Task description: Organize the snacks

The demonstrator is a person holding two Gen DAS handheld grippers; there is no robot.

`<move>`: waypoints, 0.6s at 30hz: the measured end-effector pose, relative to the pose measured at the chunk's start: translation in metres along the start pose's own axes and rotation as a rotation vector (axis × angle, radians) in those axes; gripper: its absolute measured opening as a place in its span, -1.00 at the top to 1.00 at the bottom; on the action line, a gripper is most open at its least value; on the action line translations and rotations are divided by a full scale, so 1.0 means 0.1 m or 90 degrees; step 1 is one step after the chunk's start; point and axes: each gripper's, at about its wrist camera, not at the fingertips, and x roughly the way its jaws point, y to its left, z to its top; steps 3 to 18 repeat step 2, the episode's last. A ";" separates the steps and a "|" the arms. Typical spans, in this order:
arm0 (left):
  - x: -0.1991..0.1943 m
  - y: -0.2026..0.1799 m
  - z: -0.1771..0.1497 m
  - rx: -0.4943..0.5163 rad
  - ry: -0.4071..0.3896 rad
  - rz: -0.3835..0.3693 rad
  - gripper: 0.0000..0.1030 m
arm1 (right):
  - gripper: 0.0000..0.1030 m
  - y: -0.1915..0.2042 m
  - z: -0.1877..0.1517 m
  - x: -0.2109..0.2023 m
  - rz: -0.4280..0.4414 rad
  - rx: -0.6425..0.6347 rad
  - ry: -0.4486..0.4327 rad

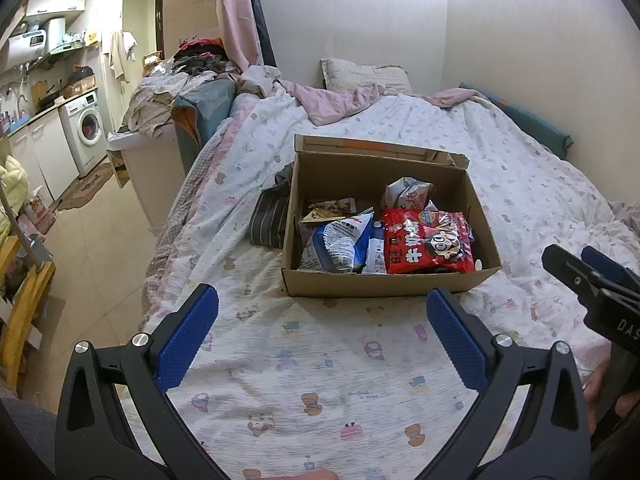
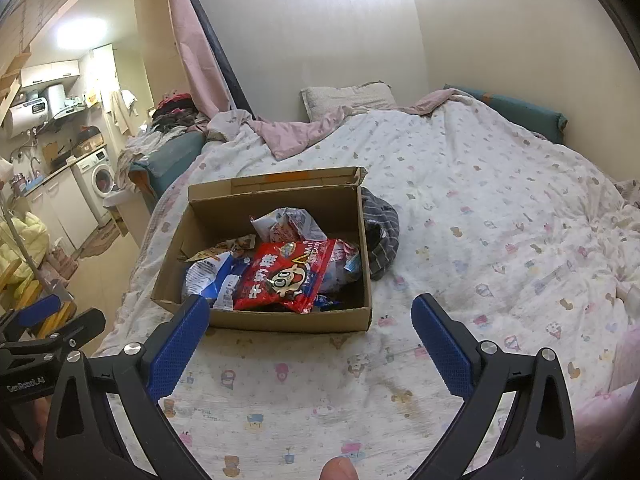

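An open cardboard box (image 1: 384, 282) sits on the bed and holds several snack packs. A red candy bag (image 1: 426, 246) lies on top at the right, a blue-and-white bag (image 1: 340, 244) at the left, a crumpled white pack (image 1: 408, 192) behind. The box also shows in the right wrist view (image 2: 280, 320), with the red bag (image 2: 288, 276) on top. My left gripper (image 1: 322, 304) is open and empty, just in front of the box. My right gripper (image 2: 310, 316) is open and empty, at the box's near right corner. It shows in the left wrist view (image 1: 588, 264) at the right.
The bed has a printed white quilt (image 1: 320, 380). A grey striped cloth (image 1: 270, 216) lies against the box's far side. A pillow (image 1: 360, 74) lies at the wall. The bed's left edge drops to the floor (image 1: 92, 272); a kitchen with a washing machine (image 1: 86, 128) lies beyond.
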 end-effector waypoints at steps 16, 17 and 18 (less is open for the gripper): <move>0.01 0.00 0.00 0.001 0.000 0.002 -1.00 | -1.00 0.00 0.00 0.00 0.000 0.000 0.000; 0.01 0.00 0.00 0.001 0.000 0.002 -1.00 | -1.00 0.00 0.00 0.00 0.000 0.000 0.000; 0.01 0.00 0.00 0.001 0.000 0.002 -1.00 | -1.00 0.00 0.00 0.00 0.000 0.000 0.000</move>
